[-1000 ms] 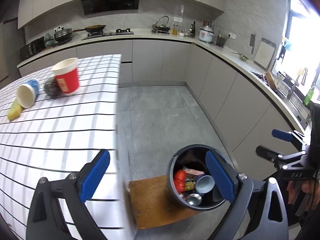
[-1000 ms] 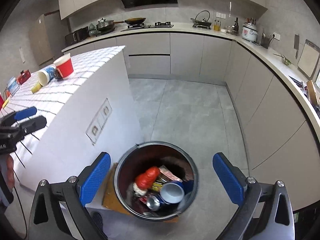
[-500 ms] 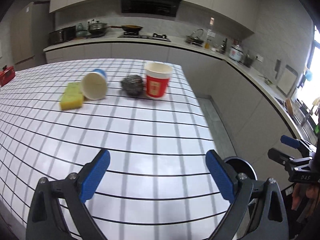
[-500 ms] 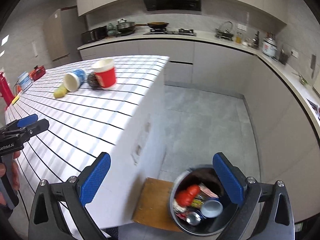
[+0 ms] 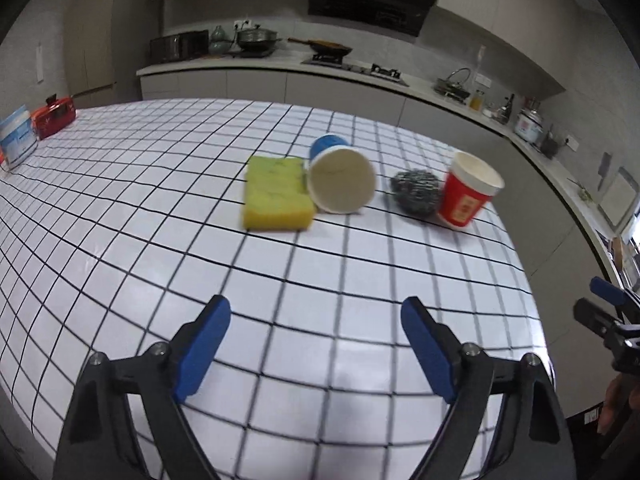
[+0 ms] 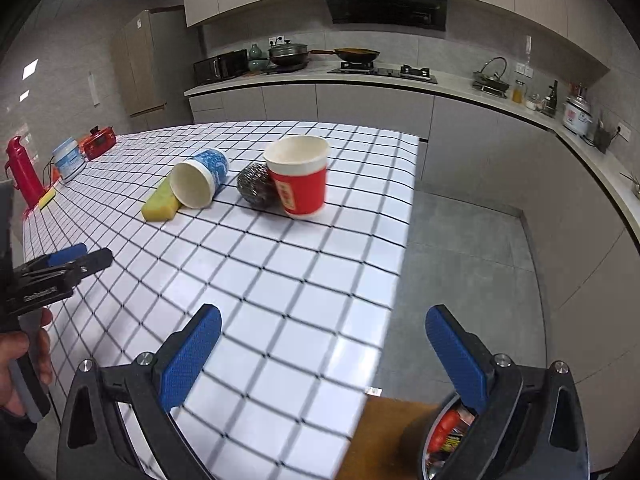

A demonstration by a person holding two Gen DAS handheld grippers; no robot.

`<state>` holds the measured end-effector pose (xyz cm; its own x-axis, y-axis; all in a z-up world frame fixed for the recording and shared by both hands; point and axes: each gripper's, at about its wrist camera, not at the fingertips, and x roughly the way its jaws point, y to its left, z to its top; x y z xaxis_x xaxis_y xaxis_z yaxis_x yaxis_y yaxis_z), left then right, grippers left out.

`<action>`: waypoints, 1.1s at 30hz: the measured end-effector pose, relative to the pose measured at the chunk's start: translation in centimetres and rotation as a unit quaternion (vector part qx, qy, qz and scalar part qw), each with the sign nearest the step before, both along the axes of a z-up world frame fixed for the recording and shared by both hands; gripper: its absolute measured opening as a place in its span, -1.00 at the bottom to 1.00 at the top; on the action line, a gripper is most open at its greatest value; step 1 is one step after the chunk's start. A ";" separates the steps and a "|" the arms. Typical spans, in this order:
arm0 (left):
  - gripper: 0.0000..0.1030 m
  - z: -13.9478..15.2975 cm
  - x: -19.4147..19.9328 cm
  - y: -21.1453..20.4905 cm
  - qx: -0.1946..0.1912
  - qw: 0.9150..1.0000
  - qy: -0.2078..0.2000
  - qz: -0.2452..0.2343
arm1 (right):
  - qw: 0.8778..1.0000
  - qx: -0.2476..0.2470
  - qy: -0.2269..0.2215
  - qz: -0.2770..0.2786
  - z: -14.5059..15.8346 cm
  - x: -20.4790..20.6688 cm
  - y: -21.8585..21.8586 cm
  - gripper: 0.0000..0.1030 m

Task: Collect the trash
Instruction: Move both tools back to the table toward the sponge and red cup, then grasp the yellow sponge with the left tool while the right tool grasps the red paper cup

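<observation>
On the checked table (image 5: 160, 184) a blue paper cup (image 5: 340, 182) lies on its side against a yellow sponge (image 5: 278, 194). To their right sit a steel scourer (image 5: 416, 192) and an upright red paper cup (image 5: 468, 196). My left gripper (image 5: 315, 306) hovers over the near table, well short of them; its jaws are closing with nothing between them. My right gripper (image 6: 324, 316) is open and empty above the table's right edge, with the red cup (image 6: 300, 180), scourer (image 6: 254, 188), blue cup (image 6: 200, 180) and sponge (image 6: 160, 202) ahead. The trash bin (image 6: 444, 436) shows behind its right finger.
The bin stands on a wooden board (image 6: 384, 436) on the grey floor (image 6: 460, 240) right of the table. A red flask (image 6: 20, 176), a white jar (image 6: 70, 158) and a red box (image 6: 98, 142) stand at the far left. Kitchen counters line the back and right.
Both views have swung left from the bin on the floor to the table top, bringing the cups, sponge and scourer closer. The left jaws stand narrower than before.
</observation>
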<state>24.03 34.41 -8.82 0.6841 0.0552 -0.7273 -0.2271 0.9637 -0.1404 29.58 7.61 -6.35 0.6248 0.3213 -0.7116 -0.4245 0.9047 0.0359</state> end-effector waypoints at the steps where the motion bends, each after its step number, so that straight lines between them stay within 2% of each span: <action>1: 0.70 -0.4 0.8 0.7 -0.001 1.000 0.004 0.002 | 1.000 0.000 0.001 0.000 -0.1 0.5 0.7 1.00; 14: 0.65 -3.0 7.8 3.7 -0.001 0.999 0.040 -0.031 | 0.999 -0.003 0.016 -0.029 -1.5 8.3 6.3 1.00; 17: 0.65 -3.6 8.6 4.2 -0.014 0.998 0.046 -0.032 | 0.999 -0.009 0.021 -0.035 -2.2 10.0 7.3 1.00; 21: 0.64 -3.3 9.0 4.5 -0.011 0.998 0.045 -0.033 | 0.999 -0.007 0.028 -0.041 -2.9 11.1 7.7 1.00; 23: 0.52 -3.1 8.7 5.1 -0.014 0.998 0.046 -0.030 | 0.999 -0.007 0.030 -0.042 -3.2 11.4 7.7 1.00; 28: 0.49 -3.0 7.5 7.1 -0.015 0.999 0.041 -0.016 | 0.999 -0.008 0.032 -0.041 -3.7 12.4 8.4 1.00; 33: 0.49 -3.1 8.7 6.8 0.000 0.999 0.043 -0.027 | 0.999 -0.014 0.030 -0.038 -4.5 13.7 9.5 1.00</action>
